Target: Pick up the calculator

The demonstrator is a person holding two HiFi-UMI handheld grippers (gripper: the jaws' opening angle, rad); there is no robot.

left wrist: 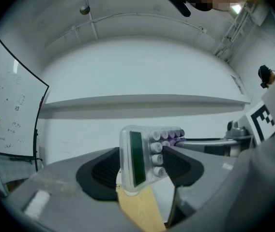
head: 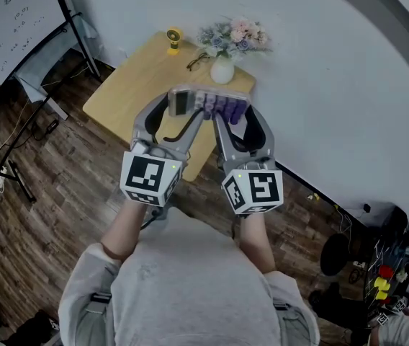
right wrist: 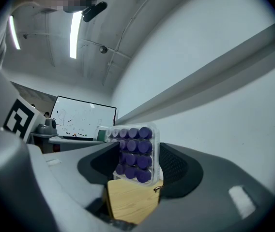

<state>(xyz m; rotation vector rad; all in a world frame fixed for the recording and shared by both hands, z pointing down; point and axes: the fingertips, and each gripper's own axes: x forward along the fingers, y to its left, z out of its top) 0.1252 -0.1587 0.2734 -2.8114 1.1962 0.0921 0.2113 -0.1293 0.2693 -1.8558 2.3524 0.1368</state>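
- The calculator (head: 208,105) is held in the air in front of the person, above the near edge of a wooden table (head: 129,85) and not touching it.
- It is a clear-cased unit with a green display at one end and rows of round keys, white next to the display and purple across the rest.
- The left gripper (head: 179,108) is clamped on the display end. In the left gripper view its two dark pads press against opposite sides of the calculator (left wrist: 140,158), one on the back of the case and one on the key face.
- The right gripper (head: 233,114) is clamped on the purple-key end. In the right gripper view its pads bear on both sides of the calculator (right wrist: 133,153).
- Both sets of jaws stand wide because the body of the calculator fills the gap between them.
- Both grippers point away from the person and roughly level, side by side, and their tips converge on the calculator.
- A strip of the table (left wrist: 140,209) shows below the jaws in the left gripper view.
- On the far part of the table stand a white vase (head: 222,71) of flowers, a pair of glasses (head: 197,61) just beside it, and a small yellow fan (head: 173,40) near the far corner.
- A whiteboard (head: 3,20) stands on the wood floor to the person's left, well apart from the table.
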